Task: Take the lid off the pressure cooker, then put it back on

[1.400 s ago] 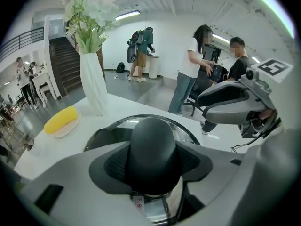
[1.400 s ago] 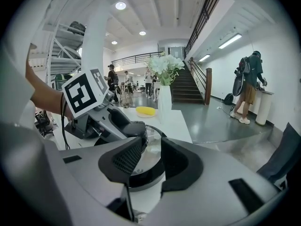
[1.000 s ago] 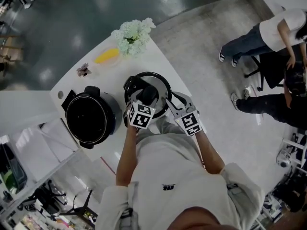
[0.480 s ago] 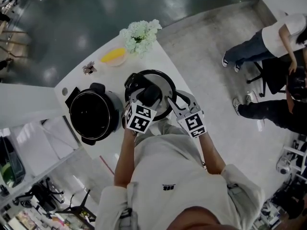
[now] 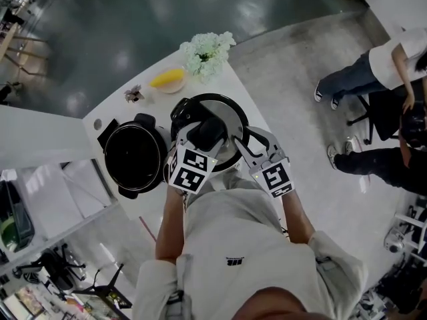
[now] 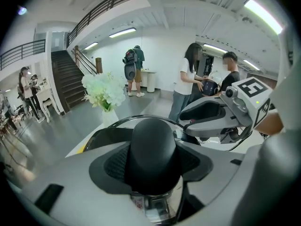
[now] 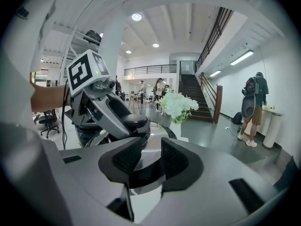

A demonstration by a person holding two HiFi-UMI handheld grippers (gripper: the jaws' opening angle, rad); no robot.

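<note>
Looking down in the head view, the lid [image 5: 225, 114] hung above the table [image 5: 200, 89], just right of the open pot [image 5: 135, 157], with the left gripper [image 5: 203, 135] and right gripper [image 5: 248, 141] on it; in the left gripper view, the jaws were clenched on the black knob [image 6: 153, 152]; in the right gripper view, the jaws pinched the lid's dark edge, white flowers [image 7: 178, 105] standing beyond it
</note>
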